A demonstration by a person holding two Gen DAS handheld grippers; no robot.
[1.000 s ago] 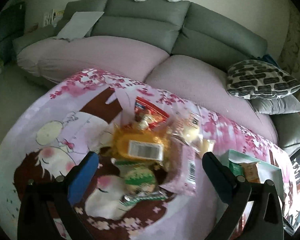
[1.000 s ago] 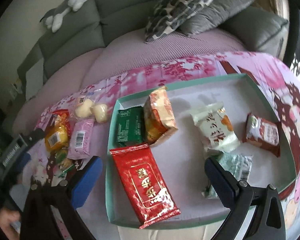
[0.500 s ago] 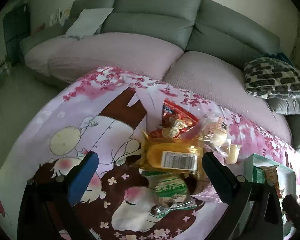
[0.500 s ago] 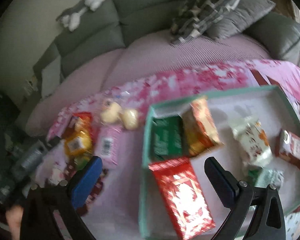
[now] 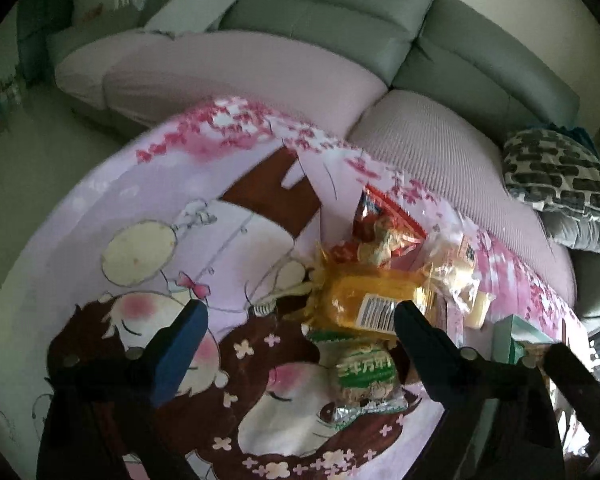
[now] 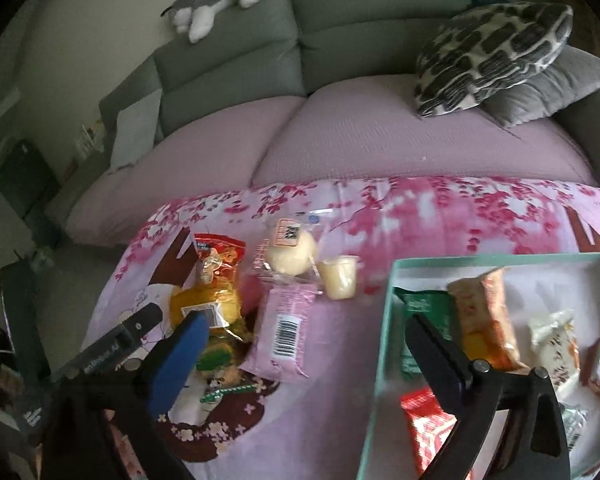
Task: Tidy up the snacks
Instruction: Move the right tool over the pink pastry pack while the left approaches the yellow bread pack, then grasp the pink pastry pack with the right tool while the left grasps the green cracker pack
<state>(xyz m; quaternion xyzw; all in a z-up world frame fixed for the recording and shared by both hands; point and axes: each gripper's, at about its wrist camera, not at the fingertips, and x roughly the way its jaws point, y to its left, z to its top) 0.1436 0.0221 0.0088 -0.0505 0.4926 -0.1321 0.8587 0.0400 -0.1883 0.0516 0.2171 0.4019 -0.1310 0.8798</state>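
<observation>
Snacks in crinkled wrappers are lying heaped on a bench draped in a pink cartoon-print cloth in front of a grey sofa with mauve seat covers. A glossy yellow packet with a white barcode label is sitting at the middle of the heap, touching a red foil packet behind it and a green-and-white packet with silver crimped ends in front. A flat pink wrapper with a barcode is lying just beside them, near a clear bag holding a pale round bun and a small cup of pale jelly. More packets are resting inside a shallow mint-green cardboard tray to the right. The left gripper is hovering over the heap, its jaws closing but not pressing on anything, the yellow packet by its right finger. The right gripper is hanging with jaws spread wide, gripping nothing.
</observation>
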